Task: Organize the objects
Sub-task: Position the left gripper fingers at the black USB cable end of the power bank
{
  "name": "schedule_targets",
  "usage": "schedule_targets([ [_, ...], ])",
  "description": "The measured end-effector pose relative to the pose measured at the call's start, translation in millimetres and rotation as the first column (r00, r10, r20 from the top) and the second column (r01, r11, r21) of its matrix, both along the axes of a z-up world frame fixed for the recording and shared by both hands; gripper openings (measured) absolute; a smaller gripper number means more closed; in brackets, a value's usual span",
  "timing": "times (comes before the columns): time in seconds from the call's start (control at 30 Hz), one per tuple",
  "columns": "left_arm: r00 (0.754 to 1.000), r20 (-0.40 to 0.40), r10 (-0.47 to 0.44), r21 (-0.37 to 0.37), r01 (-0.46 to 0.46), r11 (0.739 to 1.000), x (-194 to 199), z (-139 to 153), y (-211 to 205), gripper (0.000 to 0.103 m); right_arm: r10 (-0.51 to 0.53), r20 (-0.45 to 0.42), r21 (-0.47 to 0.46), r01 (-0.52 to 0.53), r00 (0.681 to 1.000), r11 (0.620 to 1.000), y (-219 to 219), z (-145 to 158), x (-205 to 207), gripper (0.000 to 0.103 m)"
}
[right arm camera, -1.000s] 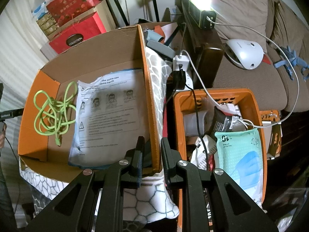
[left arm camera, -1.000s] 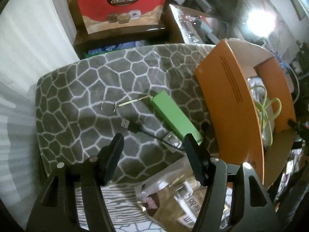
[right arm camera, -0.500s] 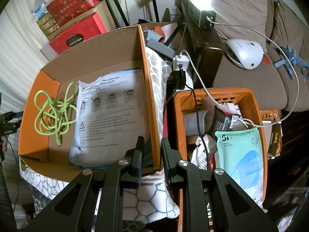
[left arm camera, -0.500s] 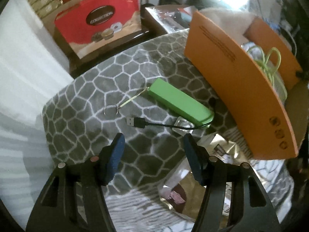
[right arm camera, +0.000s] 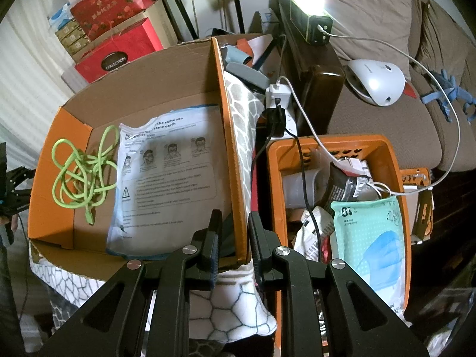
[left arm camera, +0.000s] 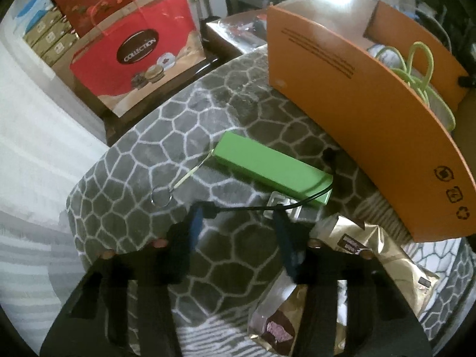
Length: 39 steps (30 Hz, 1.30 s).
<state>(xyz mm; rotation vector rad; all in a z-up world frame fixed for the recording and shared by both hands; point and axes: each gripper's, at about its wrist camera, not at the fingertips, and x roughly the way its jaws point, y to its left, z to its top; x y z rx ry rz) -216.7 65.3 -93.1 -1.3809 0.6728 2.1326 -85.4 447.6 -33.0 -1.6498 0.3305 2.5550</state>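
The green power bank (left arm camera: pixel 272 165) lies on the blanket (left arm camera: pixel 142 160), beside the orange box (left arm camera: pixel 366 95). The left tongs (left arm camera: pixel 238 226) are spread above its black cable (left arm camera: pixel 253 207). The right tongs (right arm camera: pixel 233 238) are pinching the box wall. The cable could be snagged and the bank dragged off.

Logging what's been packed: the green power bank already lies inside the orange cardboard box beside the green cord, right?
Not quite. The left wrist view shows the green power bank lying on the patterned blanket outside the orange cardboard box; only the green cord is inside.
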Motion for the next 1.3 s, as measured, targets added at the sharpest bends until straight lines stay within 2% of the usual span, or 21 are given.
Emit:
schedule_targets([
  [0.07, 1.0, 0.011, -0.018, -0.003, 0.018, 1.0, 0.0, -3.8, 4.5, 0.026, 0.0, 0.0, 0.001, 0.0, 1.0, 1.0, 0.0, 0.1, -0.1, 0.019],
  [0.23, 0.998, 0.063, -0.016, 0.013, 0.015, 1.0, 0.2, -10.4, 5.3, 0.001, 0.001, 0.0, 0.0, -0.001, 1.0, 1.0, 0.2, 0.1, 0.0, 0.019],
  [0.37, 0.998, 0.061, -0.022, 0.064, 0.018, 0.998, 6.3, -2.8, 1.3, 0.0, 0.001, 0.0, 0.0, -0.001, 1.0, 1.0, 0.0, 0.0, -0.1, 0.019],
  [0.63, 0.998, 0.034, 0.061, 0.174, -0.066, 0.982, 5.2, 30.0, -12.8, 0.0, -0.001, -0.002, -0.004, 0.001, 1.0, 1.0, 0.2, 0.2, 0.0, 0.019],
  [0.73, 0.998, 0.052, 0.037, 0.184, -0.046, 0.982, 6.6, 31.2, -9.9, 0.0, -0.005, -0.003, -0.008, 0.005, 1.0, 1.0, 2.7, -1.1, 0.2, 0.019],
  [0.8, 0.997, 0.066, 0.051, 0.169, -0.062, 0.984, 5.1, 26.4, -8.0, 0.0, -0.007, -0.003, -0.007, 0.007, 1.0, 1.0, 3.1, -1.5, 0.0, 0.019],
  [0.9, 0.986, 0.113, 0.122, 0.161, -0.139, 0.977, -0.6, 17.7, -10.5, 0.004, -0.005, -0.002, -0.006, 0.005, 1.0, 1.0, 3.0, -1.4, 0.2, 0.019],
  [0.93, 0.978, 0.142, 0.155, 0.166, -0.178, 0.97, -5.9, 13.9, -14.9, 0.012, -0.004, -0.003, -0.006, 0.004, 1.0, 1.0, 3.1, -1.5, 0.2, 0.019],
  [0.97, 0.97, 0.161, 0.182, 0.169, -0.209, 0.963, -9.9, 11.0, -18.5, 0.027, -0.004, -0.002, -0.004, 0.004, 1.0, 1.0, 3.7, -1.8, 0.3, 0.019],
  [1.03, 0.941, 0.2, 0.272, 0.153, -0.304, 0.94, -20.5, 3.0, -29.3, 0.049, -0.005, -0.002, -0.005, 0.005, 1.0, 1.0, 4.5, -2.5, 0.5, 0.019],
  [1.17, 0.882, 0.283, 0.377, 0.157, -0.43, 0.889, -37.2, -9.7, -46.1, 0.05, -0.004, -0.002, -0.002, 0.004, 1.0, 1.0, 4.3, -2.4, 0.5, 0.02],
  [1.3, 0.849, 0.292, 0.44, 0.135, -0.492, 0.86, -44.3, -19.5, -50.3, 0.049, -0.006, -0.001, -0.001, 0.006, 1.0, 1.0, 5.8, -2.9, 0.7, 0.02],
])
